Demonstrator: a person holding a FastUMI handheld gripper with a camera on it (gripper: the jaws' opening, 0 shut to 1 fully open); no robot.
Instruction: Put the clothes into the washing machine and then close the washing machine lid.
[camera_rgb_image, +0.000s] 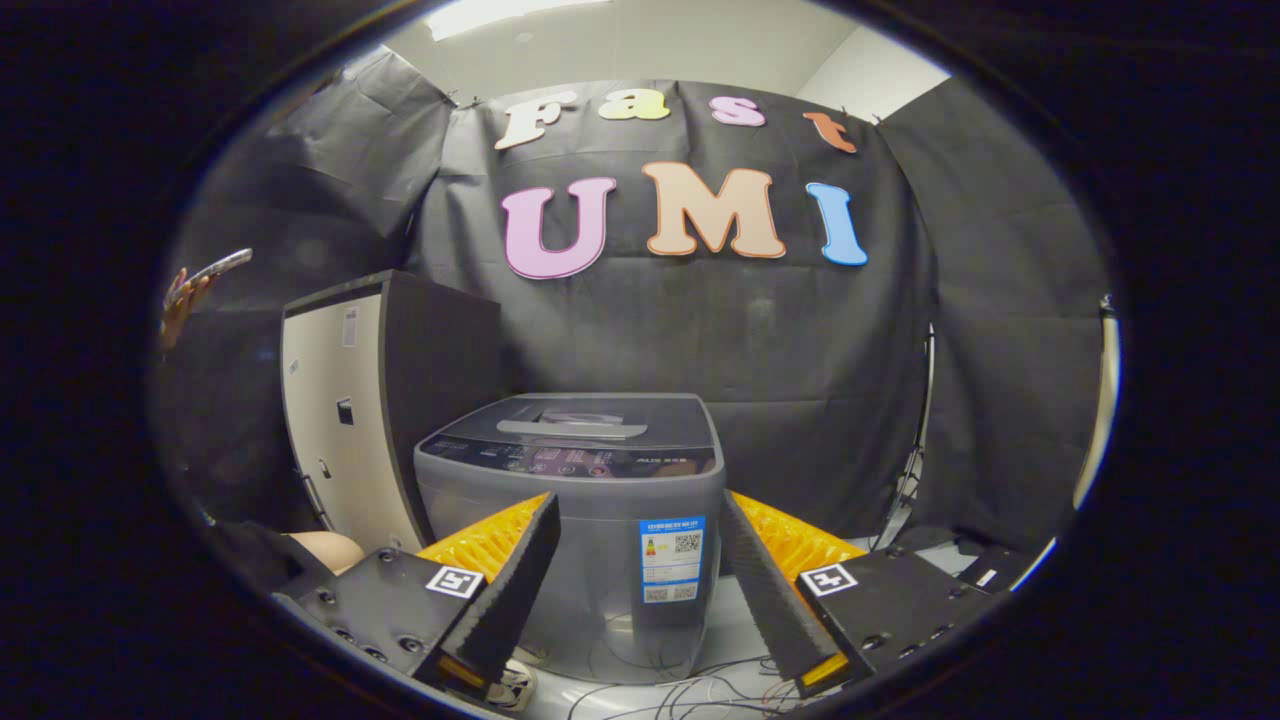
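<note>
A small grey top-loading washing machine (590, 500) stands on the floor straight ahead, beyond my fingers. Its lid (590, 420) lies flat and closed on top, with a control strip along the front edge. My gripper (640, 520) is open, its two fingers spread wide with nothing between them; the machine's front shows through the gap. The gripper hovers short of the machine, apart from it, a little below lid height. I see no clothes.
A tall cabinet (350, 410) with a pale door and dark side stands just left of the machine. A person's hand (185, 295) holding a phone is at the far left, a knee (325, 550) lower down. Loose cables (690, 685) lie on the floor. A stand (920, 430) rises at the right.
</note>
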